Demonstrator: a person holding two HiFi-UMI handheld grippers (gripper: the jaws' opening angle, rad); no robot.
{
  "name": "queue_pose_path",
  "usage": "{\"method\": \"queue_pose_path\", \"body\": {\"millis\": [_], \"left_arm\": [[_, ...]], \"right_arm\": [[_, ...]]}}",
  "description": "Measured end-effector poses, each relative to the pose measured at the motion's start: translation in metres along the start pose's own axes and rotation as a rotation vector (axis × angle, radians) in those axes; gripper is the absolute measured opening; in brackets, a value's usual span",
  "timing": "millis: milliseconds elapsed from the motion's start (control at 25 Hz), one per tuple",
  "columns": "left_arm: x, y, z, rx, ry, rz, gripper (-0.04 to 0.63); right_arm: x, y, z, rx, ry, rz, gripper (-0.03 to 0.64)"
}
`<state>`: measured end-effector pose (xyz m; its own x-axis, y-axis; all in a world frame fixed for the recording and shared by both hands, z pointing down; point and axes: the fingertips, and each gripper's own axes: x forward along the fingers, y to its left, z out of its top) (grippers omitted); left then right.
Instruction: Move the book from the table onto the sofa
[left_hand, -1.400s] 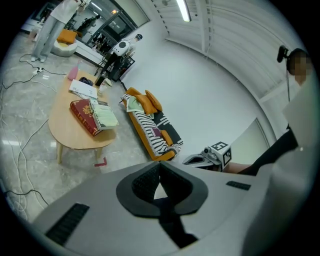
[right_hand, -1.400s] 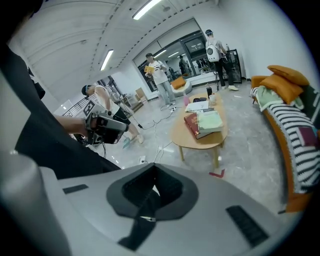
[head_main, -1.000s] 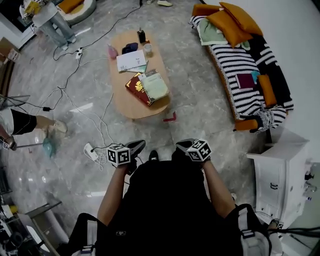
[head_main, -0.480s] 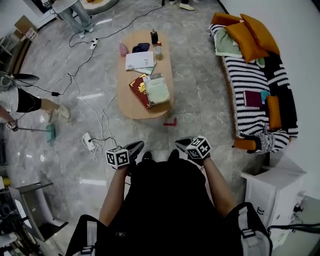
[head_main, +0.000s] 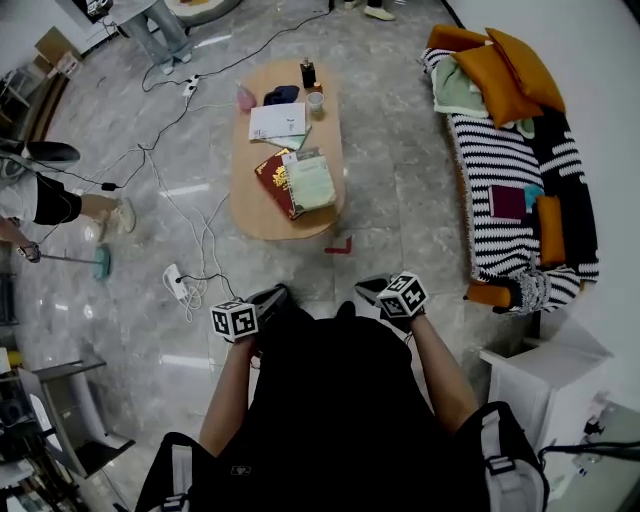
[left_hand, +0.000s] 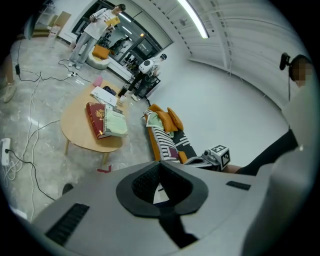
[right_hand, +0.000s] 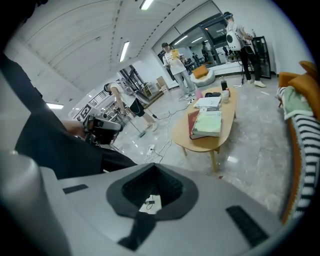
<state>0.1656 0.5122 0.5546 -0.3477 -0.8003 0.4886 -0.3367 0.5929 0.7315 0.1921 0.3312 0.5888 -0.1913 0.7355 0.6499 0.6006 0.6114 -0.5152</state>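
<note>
**Book on table, both claws closed and empty**

At lower centre, close to the body: left gripper (head_main: 268, 298) and right gripper (head_main: 372, 288), jaws pressed together, gripping nothing. Further up, at upper centre: oval table (head_main: 262, 215) bearing the red book (head_main: 272, 170), partly under a green volume (head_main: 311, 182). At upper right, well apart: striped sofa (head_main: 490, 150).
</note>
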Motion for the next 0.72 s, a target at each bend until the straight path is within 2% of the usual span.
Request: {"method": "queue_pose_path", "body": {"millis": [320,720], "left_arm": [[0.018,0.022,0.048,0.025,0.039,-0.065,0.011],[0.025,0.089,0.14,0.074,0.15,-0.154,0.011]], "right_arm": [[0.012,-0.022,0.023,0.059,0.009,-0.062,0.008],[0.078,-0.029,0.108,0.131,-0.008,-0.119,0.008]]}}
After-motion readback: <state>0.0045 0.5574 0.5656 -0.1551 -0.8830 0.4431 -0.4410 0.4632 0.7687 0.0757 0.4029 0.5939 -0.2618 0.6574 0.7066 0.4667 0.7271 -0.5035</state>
